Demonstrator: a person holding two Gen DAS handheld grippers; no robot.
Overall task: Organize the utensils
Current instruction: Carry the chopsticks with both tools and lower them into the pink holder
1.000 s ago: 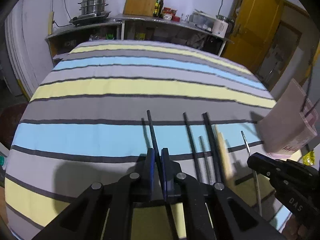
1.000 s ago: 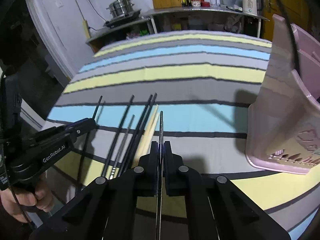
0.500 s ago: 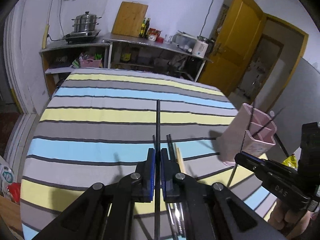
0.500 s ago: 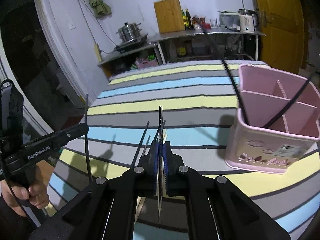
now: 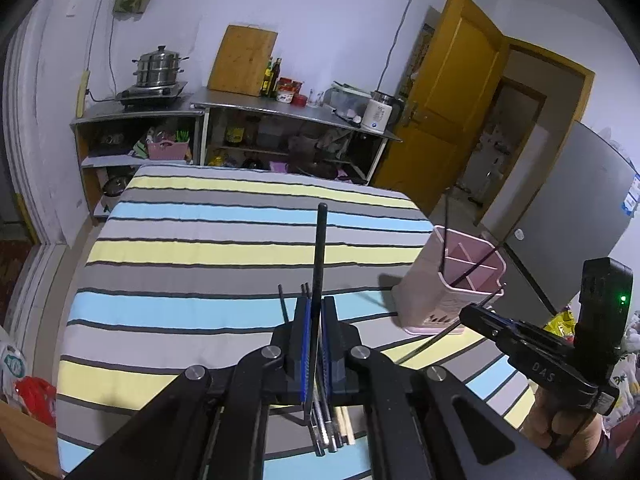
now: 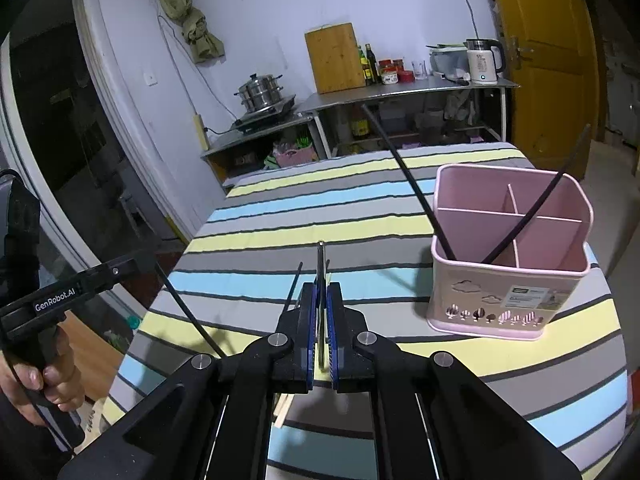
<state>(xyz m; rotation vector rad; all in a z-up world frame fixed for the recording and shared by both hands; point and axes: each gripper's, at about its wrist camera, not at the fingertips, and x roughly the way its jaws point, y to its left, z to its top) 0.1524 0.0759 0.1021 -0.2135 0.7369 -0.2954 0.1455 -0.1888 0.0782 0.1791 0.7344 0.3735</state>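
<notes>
My left gripper is shut on a black chopstick that sticks up past the fingers, held high above the striped table. My right gripper is shut on a thin metal chopstick, also lifted. The pink divided utensil holder stands on the table's right side with two black chopsticks leaning in it; it shows in the left wrist view too. Several chopsticks still lie on the cloth below my grippers. The left gripper shows at the left of the right wrist view.
The striped tablecloth covers the table. A steel counter with a steamer pot, cutting board, bottles and kettle stands behind. A yellow door is at the right.
Both grippers have risen well above the table, each carrying its chopstick. The holder has come fully into view from above.
</notes>
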